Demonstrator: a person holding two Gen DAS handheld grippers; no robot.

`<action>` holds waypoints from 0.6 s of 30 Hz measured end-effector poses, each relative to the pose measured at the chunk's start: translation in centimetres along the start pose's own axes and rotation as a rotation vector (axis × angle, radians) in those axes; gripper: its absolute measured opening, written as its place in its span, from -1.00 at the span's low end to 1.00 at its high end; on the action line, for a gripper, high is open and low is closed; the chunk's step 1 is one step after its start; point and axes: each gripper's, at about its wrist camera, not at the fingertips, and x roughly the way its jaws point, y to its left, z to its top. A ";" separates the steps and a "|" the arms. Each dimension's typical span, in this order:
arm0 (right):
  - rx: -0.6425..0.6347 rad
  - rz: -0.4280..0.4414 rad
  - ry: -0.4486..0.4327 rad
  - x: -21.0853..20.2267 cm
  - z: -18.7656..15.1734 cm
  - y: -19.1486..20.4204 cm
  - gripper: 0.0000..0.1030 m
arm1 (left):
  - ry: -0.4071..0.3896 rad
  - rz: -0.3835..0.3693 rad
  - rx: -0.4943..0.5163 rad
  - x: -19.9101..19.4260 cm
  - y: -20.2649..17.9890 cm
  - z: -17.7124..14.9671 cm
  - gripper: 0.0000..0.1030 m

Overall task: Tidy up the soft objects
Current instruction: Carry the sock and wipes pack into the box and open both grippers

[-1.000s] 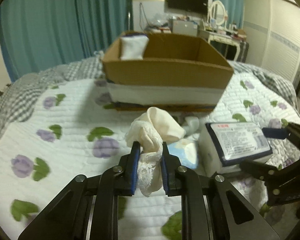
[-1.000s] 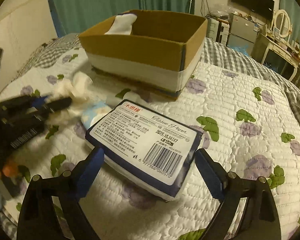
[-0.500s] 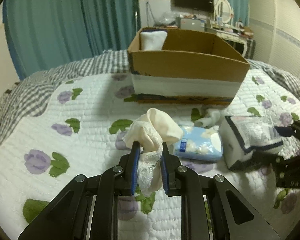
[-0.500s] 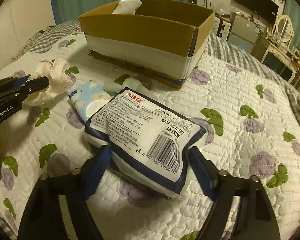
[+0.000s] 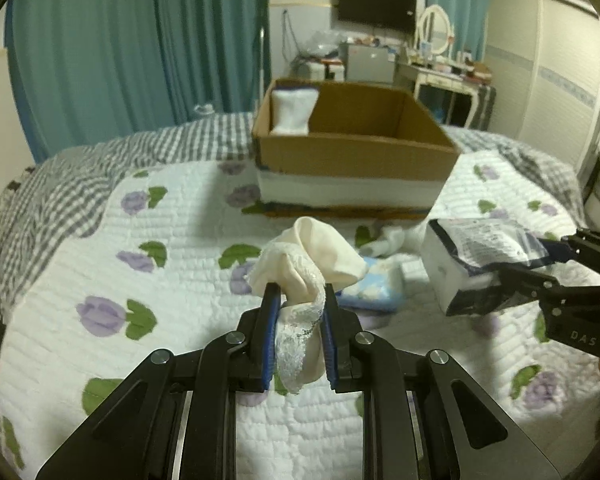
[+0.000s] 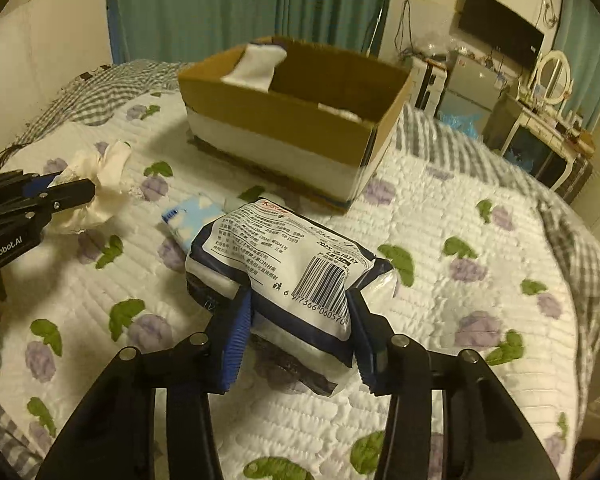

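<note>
Left tool point(image 5: 299, 332) clamped on lace cloth point(image 5: 306, 272), right tool point(image 6: 300, 332) squeezing tissue pack point(image 6: 284, 264)

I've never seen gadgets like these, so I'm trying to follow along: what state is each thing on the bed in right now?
Left gripper: jaws shut on the lace cloth.
Lace cloth: crumpled, held above the quilt.
Right gripper: jaws shut on the tissue pack.
Tissue pack: sealed, squeezed at its near end.
Small blue pack: lying on the quilt.
Cardboard box: open-topped, a white pack upright in its corner.
</note>
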 end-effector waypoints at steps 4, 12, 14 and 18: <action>-0.010 -0.022 -0.062 -2.9 1.2 0.4 -0.12 | -0.039 -0.005 0.010 -2.1 -0.3 1.0 -0.65; -0.016 -0.017 -0.243 -8.5 6.4 0.5 -0.12 | -0.134 0.004 0.033 -5.5 0.1 4.7 -0.65; -0.017 -0.019 -0.284 -9.7 8.2 0.4 -0.12 | -0.153 0.016 0.043 -5.9 0.5 6.5 -0.65; -0.013 -0.021 -0.352 -11.3 11.8 -0.2 -0.12 | -0.191 0.058 0.077 -5.6 0.7 9.2 -0.65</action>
